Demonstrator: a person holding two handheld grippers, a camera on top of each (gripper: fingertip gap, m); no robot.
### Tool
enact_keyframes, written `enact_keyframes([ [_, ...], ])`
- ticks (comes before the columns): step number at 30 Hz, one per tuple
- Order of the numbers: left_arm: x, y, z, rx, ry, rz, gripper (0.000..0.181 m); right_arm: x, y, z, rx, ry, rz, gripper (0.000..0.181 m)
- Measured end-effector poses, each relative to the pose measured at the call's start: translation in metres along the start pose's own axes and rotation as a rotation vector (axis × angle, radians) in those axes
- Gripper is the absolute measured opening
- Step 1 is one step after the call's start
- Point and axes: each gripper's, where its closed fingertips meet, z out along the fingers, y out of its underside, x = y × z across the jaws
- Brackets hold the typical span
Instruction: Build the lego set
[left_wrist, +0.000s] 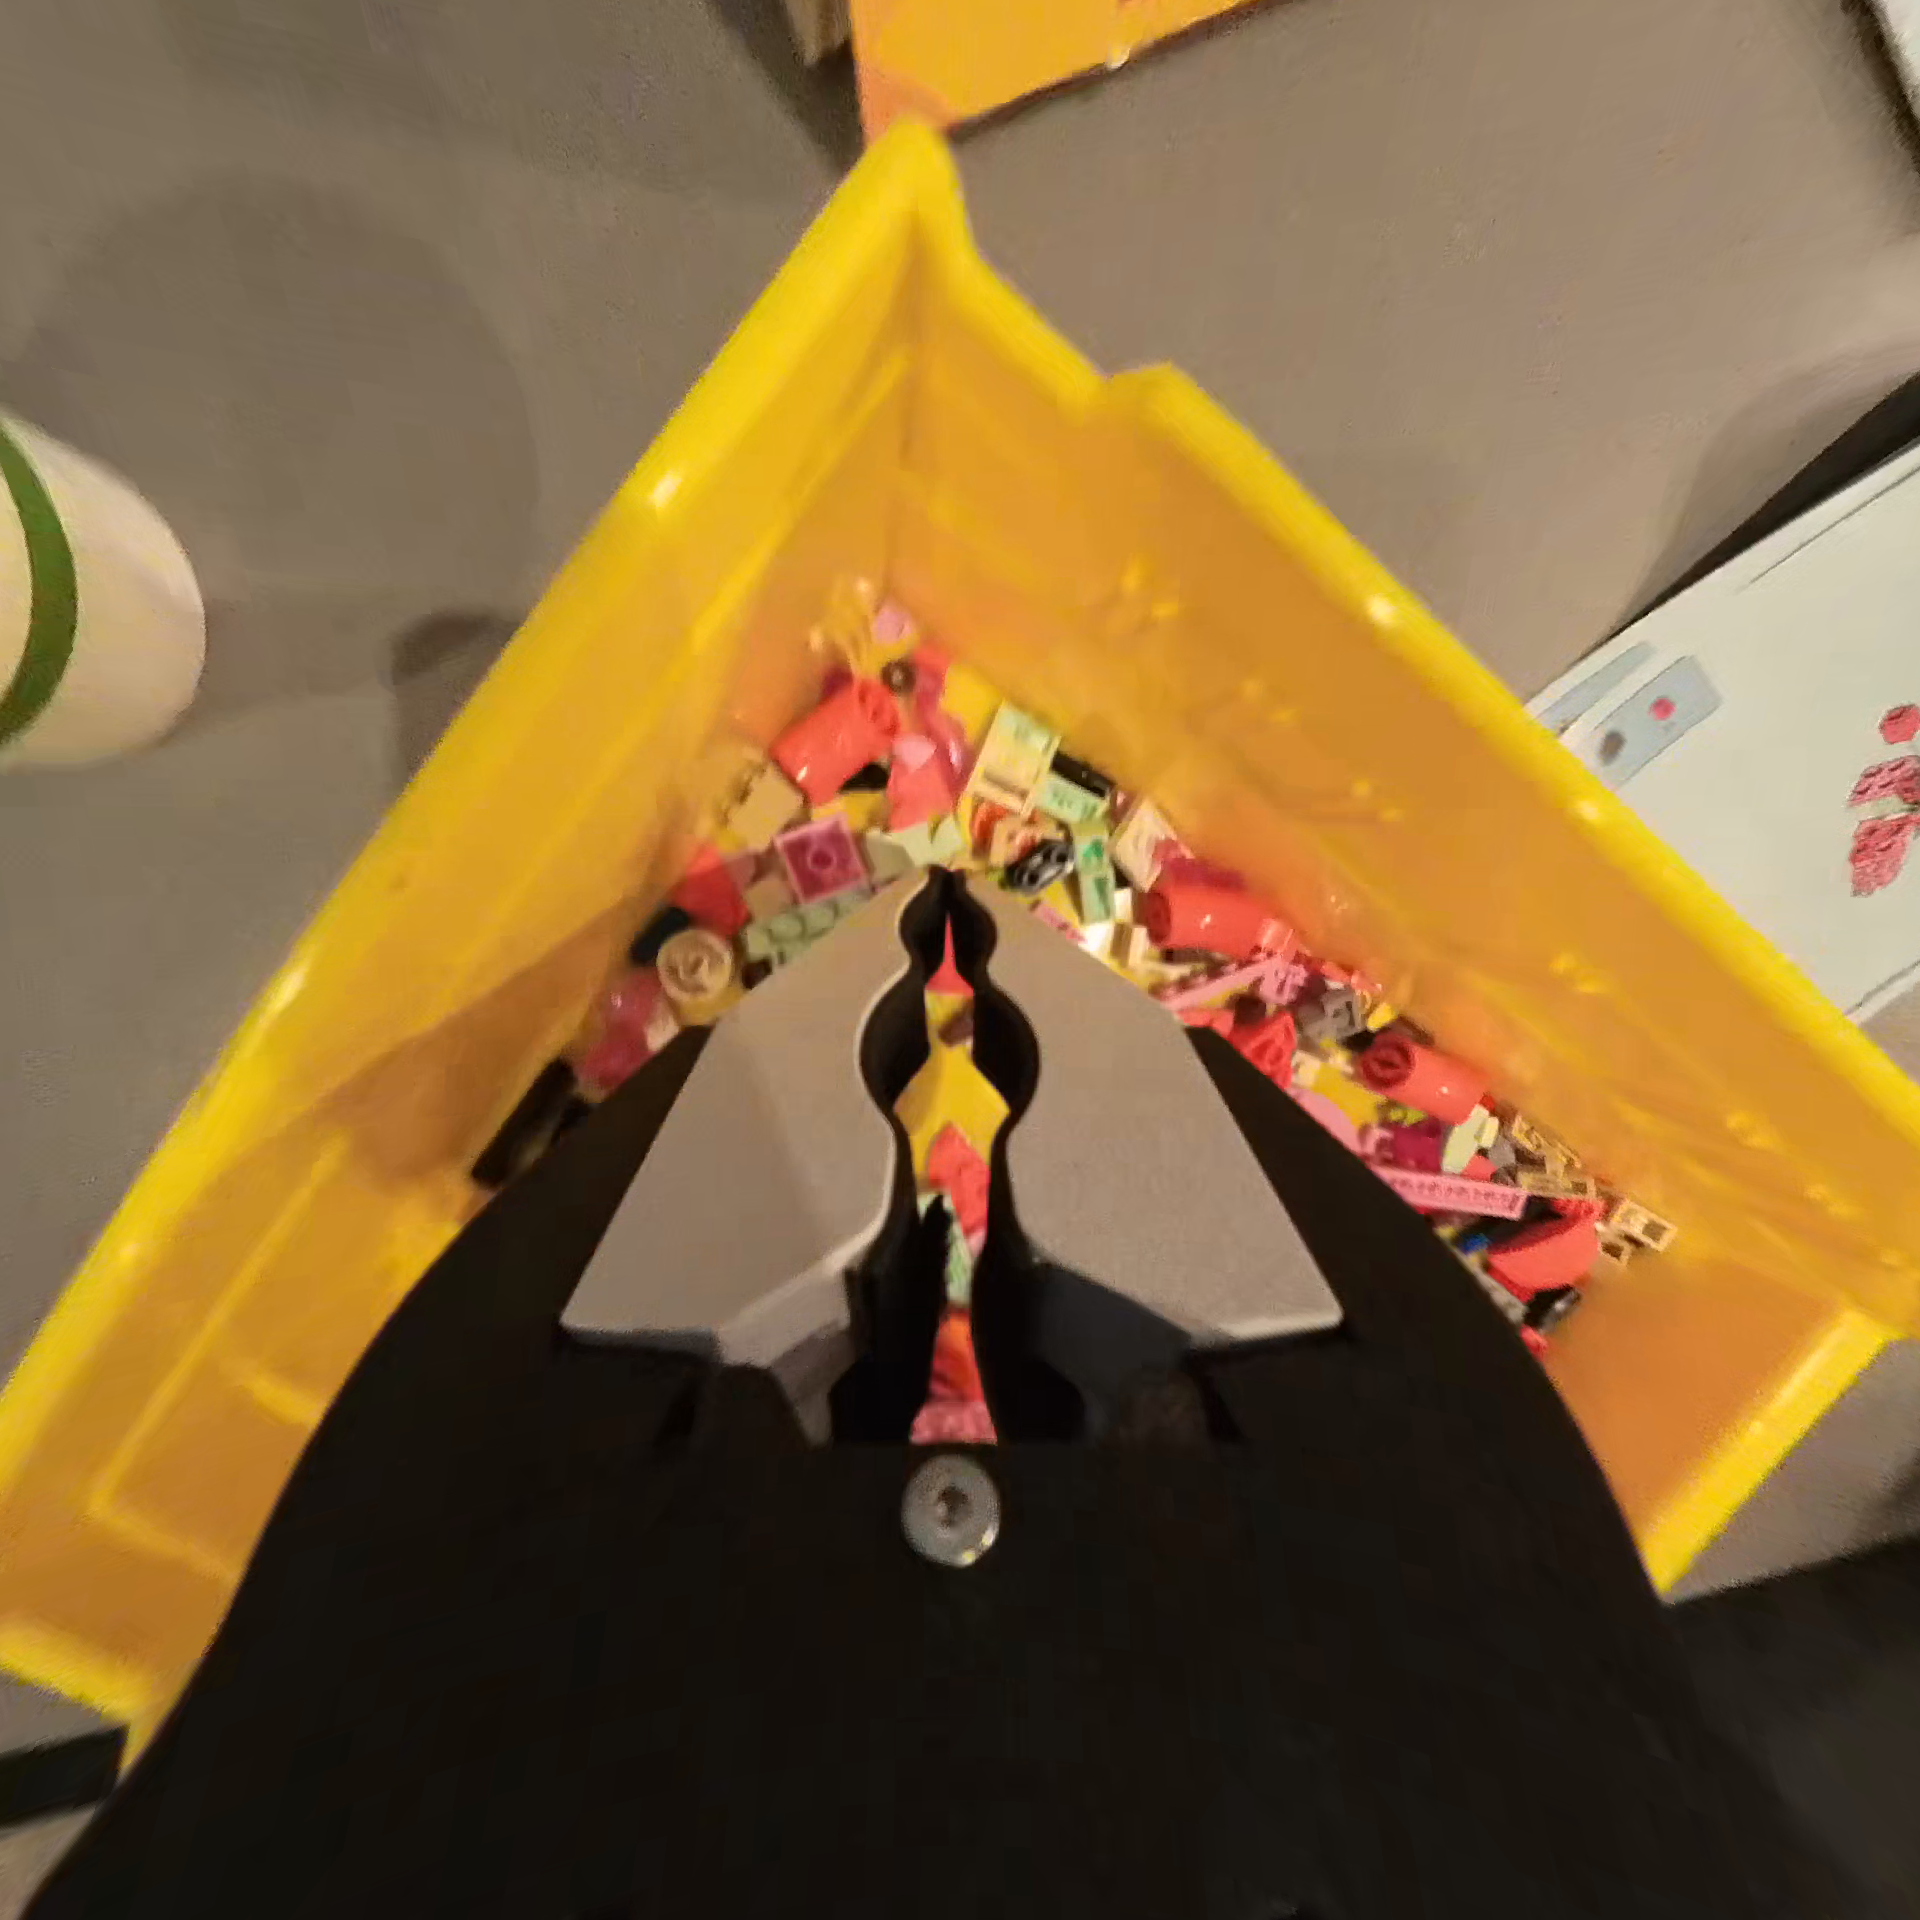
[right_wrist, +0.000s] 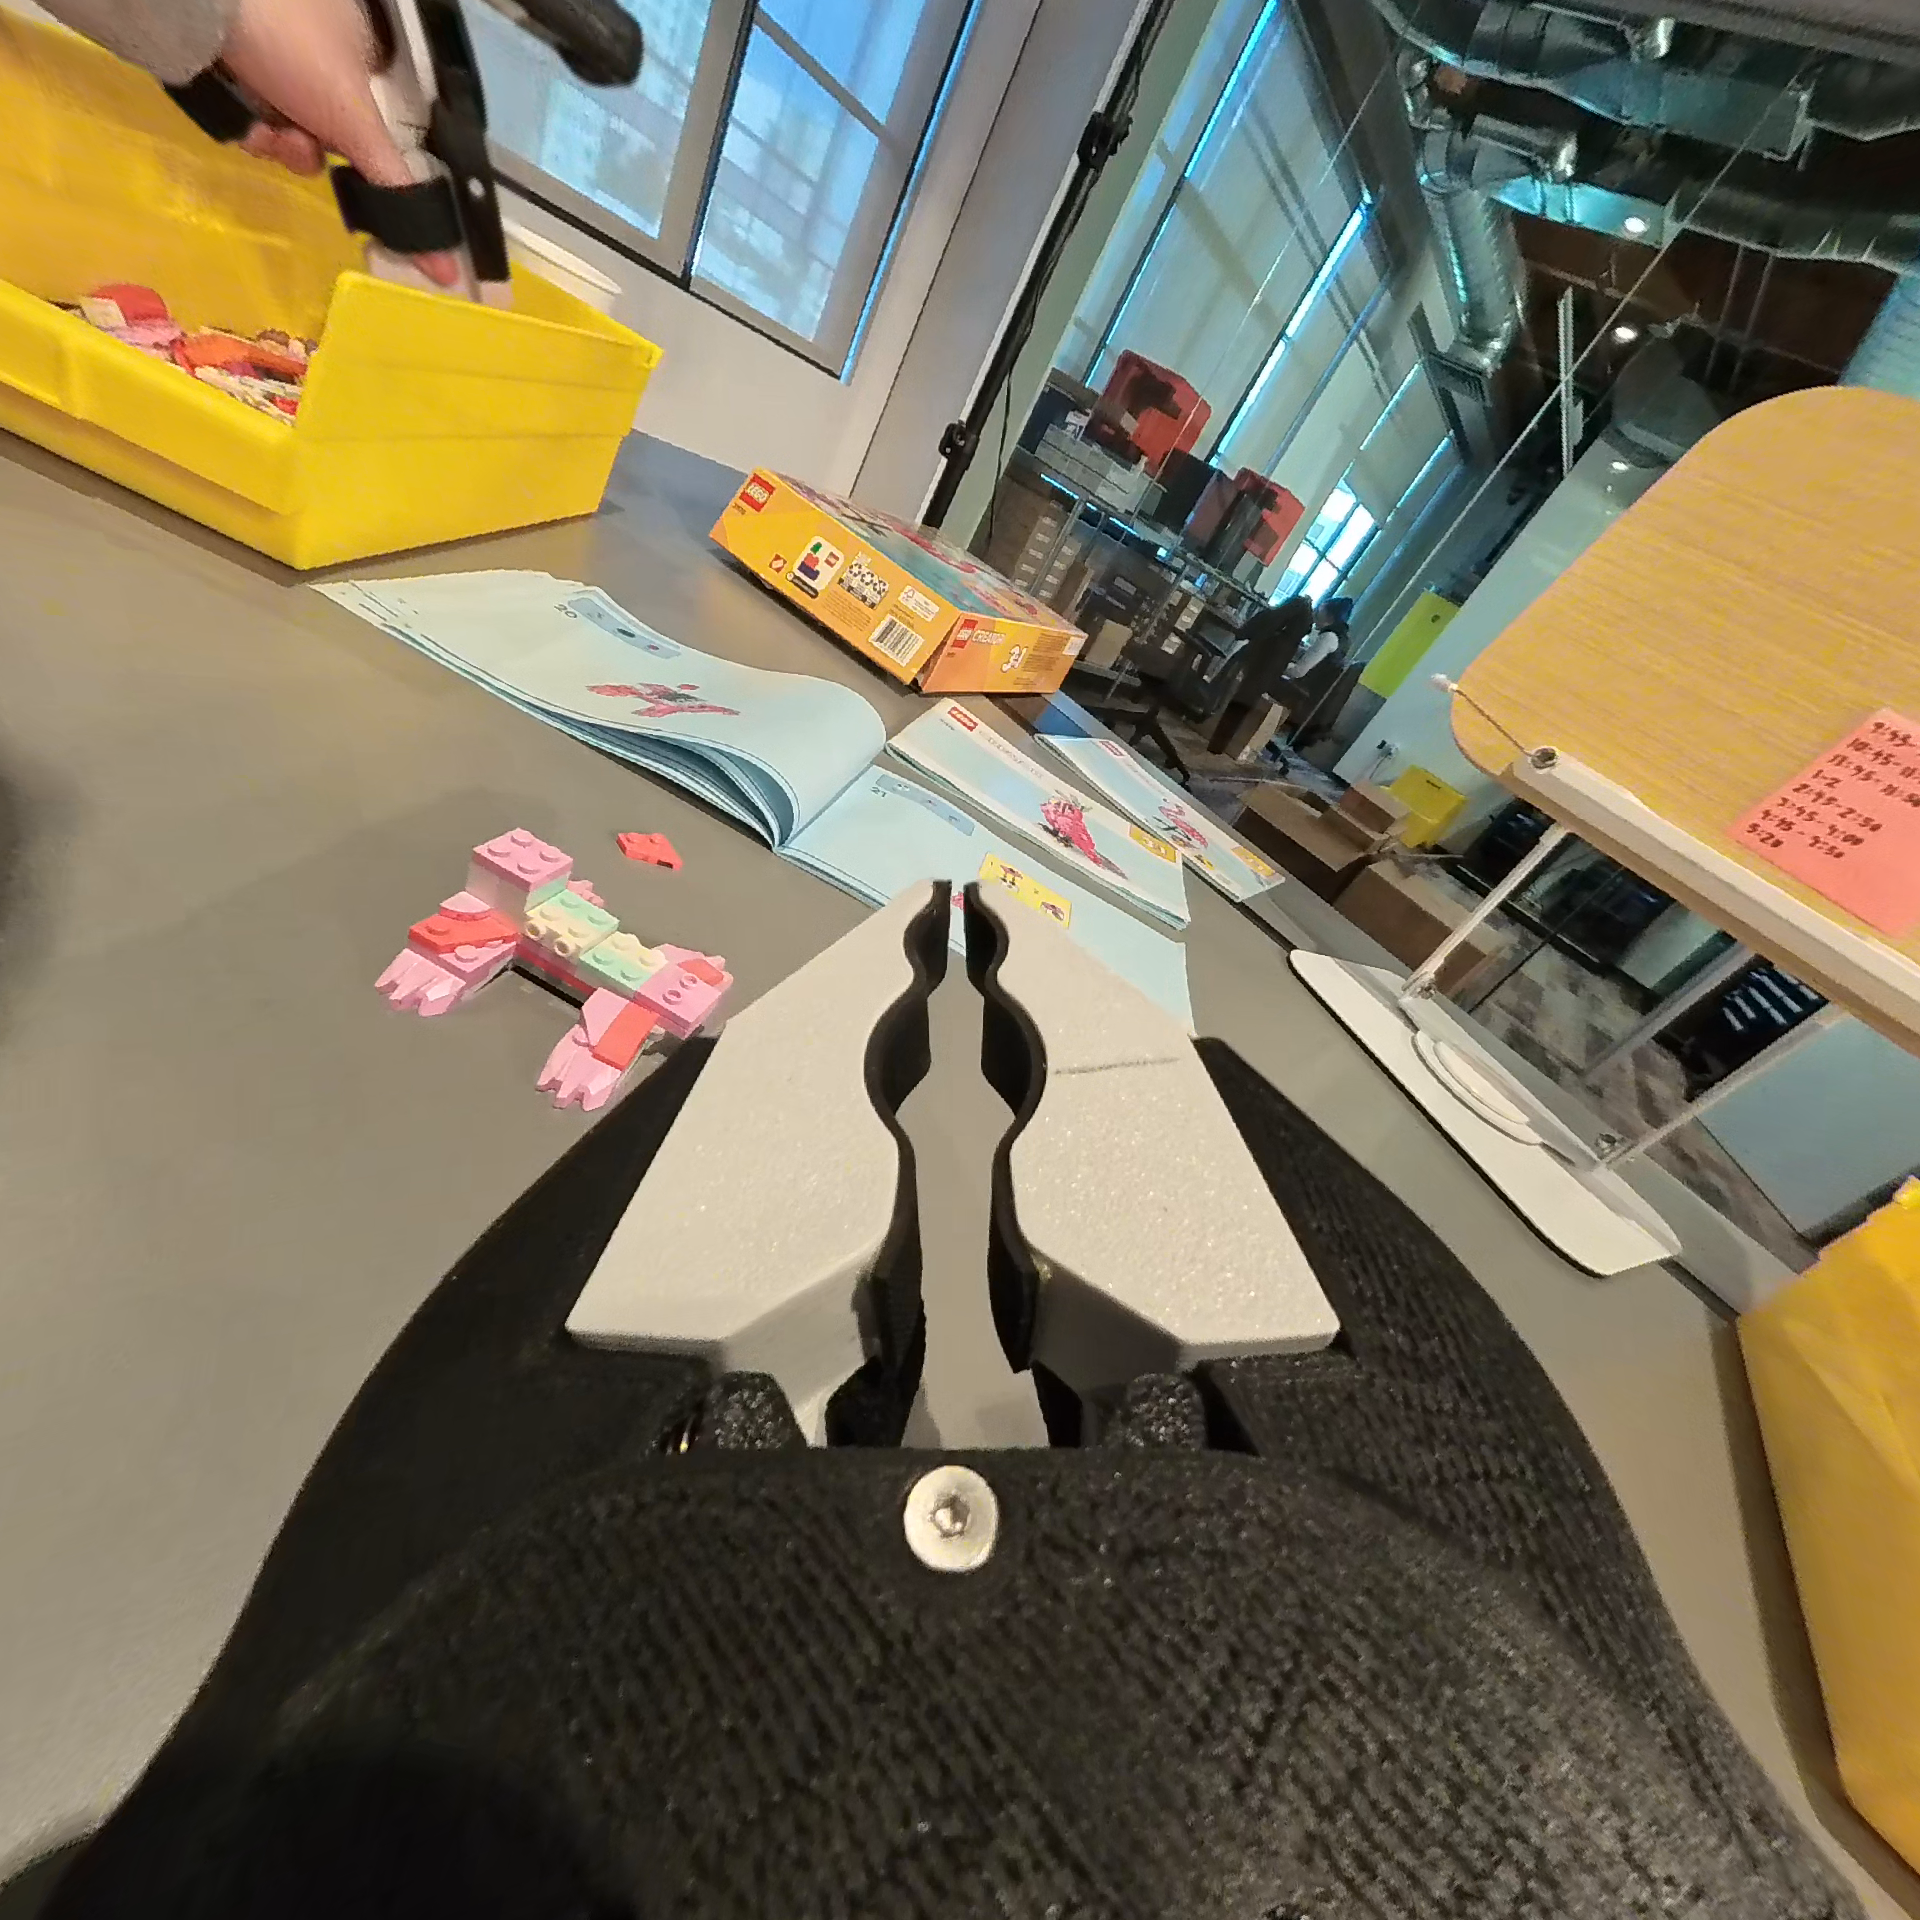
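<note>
My left gripper (left_wrist: 943, 883) is down inside a yellow bin (left_wrist: 727, 436), its tips shut together just above a heap of loose bricks (left_wrist: 831, 748) in red, pink, pale green and tan. I see no piece between the tips. In the right wrist view a hand holds that gripper (right_wrist: 436, 197) over the same bin (right_wrist: 447, 436). My right gripper (right_wrist: 956, 894) is shut and empty, low over the grey table. A part-built pink, red and pale green model (right_wrist: 561, 956) lies just left of its fingers. A small red piece (right_wrist: 649, 847) lies beyond the model.
An open pale blue instruction booklet (right_wrist: 675, 707) lies past the model, with two more booklets (right_wrist: 1049, 810) and the orange set box (right_wrist: 894, 592) behind. A wooden panel on a white stand (right_wrist: 1714, 644) is at the right. A white cup (left_wrist: 73, 592) stands left of the bin.
</note>
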Motion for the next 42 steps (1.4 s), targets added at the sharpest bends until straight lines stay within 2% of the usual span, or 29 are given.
enact_keyframes([
  [4,0.005,-0.01,0.02,-0.003,-0.045,0.106,0.0,0.003,0.003,-0.005,-0.01,0.004,-0.003,0.0],
  [9,0.015,0.0,0.037,-0.091,-0.028,0.153,0.0,0.005,0.007,-0.008,-0.021,-0.002,-0.005,0.0],
  [18,0.023,0.068,0.012,-0.373,0.07,0.023,0.0,0.005,0.009,-0.009,-0.023,-0.015,-0.007,0.0],
  [20,0.018,0.062,0.01,-0.298,0.045,0.018,0.0,0.005,0.009,-0.01,-0.023,-0.015,-0.01,0.0],
  [23,0.022,0.033,0.006,-0.095,0.091,-0.024,0.0,0.005,0.01,-0.01,-0.026,-0.017,-0.008,0.0],
  [26,0.025,0.015,0.007,-0.01,0.132,-0.082,0.011,0.004,0.012,-0.009,-0.032,-0.021,-0.011,0.0],
  [29,0.023,0.012,0.017,-0.04,0.116,-0.111,0.023,0.005,0.013,-0.009,-0.038,-0.02,-0.015,0.0],
  [33,0.027,0.005,0.028,-0.046,0.14,-0.137,0.026,0.006,0.014,-0.01,-0.042,-0.015,-0.014,0.0],
  [37,0.024,0.012,0.034,-0.101,0.101,-0.107,0.024,0.006,0.015,-0.009,-0.045,-0.016,-0.018,0.0],
  [40,0.017,0.024,0.028,-0.179,0.034,-0.099,0.023,0.005,0.015,-0.009,-0.046,-0.018,-0.022,0.0],
  [42,0.002,0.03,0.023,-0.214,-0.063,-0.07,0.025,0.005,0.016,-0.009,-0.047,-0.018,-0.022,0.0],
])
